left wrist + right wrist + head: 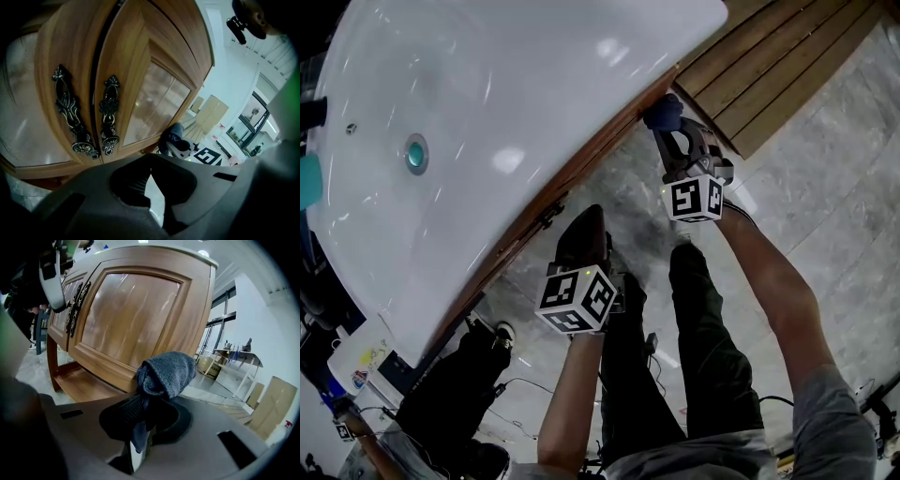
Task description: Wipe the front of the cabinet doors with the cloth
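Note:
The wooden cabinet's doors [136, 84] fill the left gripper view, with two ornate dark metal handles [108, 115] side by side at the centre seam. A blue-grey cloth [166, 373] is bunched up in my right gripper [143, 414], which is shut on it. The cloth sits close to the bottom rail of the right-hand door [136, 305], near its lower corner. In the head view the cloth [664, 112] is at the cabinet's edge under the sink rim. My left gripper [584, 230] is lower along the cabinet front. Its jaws [150, 172] are shut and hold nothing.
A white sink basin [506, 84] with a teal drain [416, 153] tops the cabinet. The floor is grey marble tile [825, 187], with wooden slats [778, 66] beyond. Cables, a black bag [455, 394] and white bottles [356, 361] lie at the lower left.

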Demonstrator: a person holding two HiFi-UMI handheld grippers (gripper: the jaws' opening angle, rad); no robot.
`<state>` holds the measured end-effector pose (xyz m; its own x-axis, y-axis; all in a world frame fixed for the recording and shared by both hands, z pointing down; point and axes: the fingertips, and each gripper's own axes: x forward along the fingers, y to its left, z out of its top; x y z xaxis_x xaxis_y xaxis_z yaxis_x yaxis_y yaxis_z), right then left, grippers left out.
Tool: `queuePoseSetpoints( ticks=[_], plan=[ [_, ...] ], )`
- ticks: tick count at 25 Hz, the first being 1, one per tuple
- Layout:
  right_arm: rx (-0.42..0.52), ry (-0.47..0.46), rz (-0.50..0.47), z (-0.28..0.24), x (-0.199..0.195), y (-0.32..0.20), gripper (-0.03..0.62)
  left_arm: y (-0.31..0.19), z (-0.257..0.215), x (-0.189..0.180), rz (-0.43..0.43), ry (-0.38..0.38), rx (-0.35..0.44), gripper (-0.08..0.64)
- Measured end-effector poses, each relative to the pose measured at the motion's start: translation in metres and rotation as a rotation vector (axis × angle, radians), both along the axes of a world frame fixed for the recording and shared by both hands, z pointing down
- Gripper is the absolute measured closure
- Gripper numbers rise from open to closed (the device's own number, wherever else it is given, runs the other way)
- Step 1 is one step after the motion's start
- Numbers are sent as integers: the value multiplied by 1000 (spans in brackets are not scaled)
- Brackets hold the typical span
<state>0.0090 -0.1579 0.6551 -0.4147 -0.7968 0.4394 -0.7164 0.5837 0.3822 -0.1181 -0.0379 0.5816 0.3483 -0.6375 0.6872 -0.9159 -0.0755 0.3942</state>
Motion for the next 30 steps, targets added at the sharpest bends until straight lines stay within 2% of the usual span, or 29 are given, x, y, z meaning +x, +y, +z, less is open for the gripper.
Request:
queuePoseSetpoints(
  ticks=[13, 30],
  plan=[
    [-17, -42, -39, -5, -42, 25, 538, 18, 6, -23, -10, 1, -25, 552],
    [-21, -82, 20, -5, -87, 52, 538, 44, 9, -66, 17, 1, -34, 552]
  ],
)
